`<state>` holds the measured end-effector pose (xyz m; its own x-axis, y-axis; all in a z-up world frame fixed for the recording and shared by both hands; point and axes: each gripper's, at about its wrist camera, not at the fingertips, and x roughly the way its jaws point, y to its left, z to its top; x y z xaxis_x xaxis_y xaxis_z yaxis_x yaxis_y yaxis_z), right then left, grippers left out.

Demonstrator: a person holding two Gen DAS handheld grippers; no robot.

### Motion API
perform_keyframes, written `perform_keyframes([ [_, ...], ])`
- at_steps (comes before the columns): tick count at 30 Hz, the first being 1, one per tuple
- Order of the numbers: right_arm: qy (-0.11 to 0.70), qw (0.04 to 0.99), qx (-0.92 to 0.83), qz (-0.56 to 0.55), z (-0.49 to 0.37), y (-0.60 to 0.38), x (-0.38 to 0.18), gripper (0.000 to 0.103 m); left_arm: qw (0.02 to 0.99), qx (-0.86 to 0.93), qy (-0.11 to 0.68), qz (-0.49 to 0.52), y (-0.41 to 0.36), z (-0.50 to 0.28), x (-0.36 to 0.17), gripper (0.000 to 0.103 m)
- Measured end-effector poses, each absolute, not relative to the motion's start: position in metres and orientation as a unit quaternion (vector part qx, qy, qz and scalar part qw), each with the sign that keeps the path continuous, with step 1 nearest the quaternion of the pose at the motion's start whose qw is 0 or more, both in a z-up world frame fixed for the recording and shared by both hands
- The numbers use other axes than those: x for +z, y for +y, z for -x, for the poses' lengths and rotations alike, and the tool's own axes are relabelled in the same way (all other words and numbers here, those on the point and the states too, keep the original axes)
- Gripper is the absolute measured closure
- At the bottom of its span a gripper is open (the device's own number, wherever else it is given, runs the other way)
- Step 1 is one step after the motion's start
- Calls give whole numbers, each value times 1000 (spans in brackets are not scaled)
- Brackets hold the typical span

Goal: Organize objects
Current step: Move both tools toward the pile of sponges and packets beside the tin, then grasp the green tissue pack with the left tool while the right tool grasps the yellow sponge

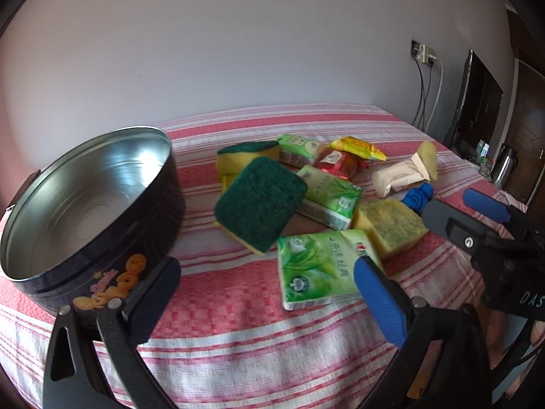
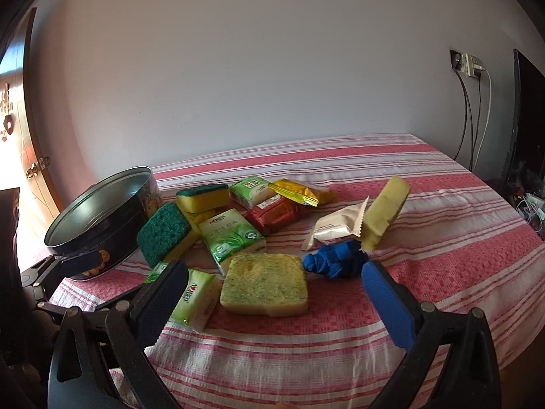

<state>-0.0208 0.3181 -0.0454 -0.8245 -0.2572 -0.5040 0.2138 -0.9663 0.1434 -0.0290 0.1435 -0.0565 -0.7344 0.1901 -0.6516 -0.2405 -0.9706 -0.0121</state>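
Observation:
A round dark tin (image 1: 85,204) stands open and empty at the left of the striped table; it also shows in the right wrist view (image 2: 102,218). Beside it lies a heap: green-topped sponges (image 1: 260,204) (image 2: 163,233), green tissue packs (image 1: 316,267) (image 2: 231,235), a worn yellow sponge (image 2: 265,283) (image 1: 391,226), a blue crumpled thing (image 2: 333,260), red (image 2: 276,216), yellow (image 2: 299,192) and white (image 2: 337,226) packets. My left gripper (image 1: 265,283) is open beside the tin, over a tissue pack. My right gripper (image 2: 272,293) is open, around the worn sponge.
The table wears a red and white striped cloth (image 2: 442,204). A white wall stands behind it. A socket with cables (image 2: 470,64) and a dark screen (image 2: 528,119) are at the right. A door (image 2: 17,119) is at the left.

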Motion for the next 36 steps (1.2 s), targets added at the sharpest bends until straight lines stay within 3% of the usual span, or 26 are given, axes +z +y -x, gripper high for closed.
perform_keyframes([
  [9,-50,111,-953,-277,26,334,-54,0,145,918,45,366,169,37,-70,0],
  [13,-45,113,-950,-286,31,330,-60,0,164,916,29,366,162,38,-70,19],
  [16,-42,113,-949,-290,33,326,-63,0,167,915,29,367,162,37,-69,21],
  [18,-42,111,-949,-291,34,325,-64,0,162,916,30,367,163,37,-69,18],
  [20,-41,109,-950,-290,34,325,-63,0,162,915,27,369,163,38,-70,3],
  [28,-46,97,-950,-292,37,330,-63,0,167,912,44,372,172,42,-76,0],
  [31,-43,100,-950,-294,37,328,-64,0,165,911,21,378,163,47,-78,9],
  [33,-40,105,-948,-298,38,325,-65,0,165,911,13,378,157,48,-78,21],
  [36,-35,109,-947,-300,39,321,-66,0,167,911,12,377,151,47,-78,22],
])
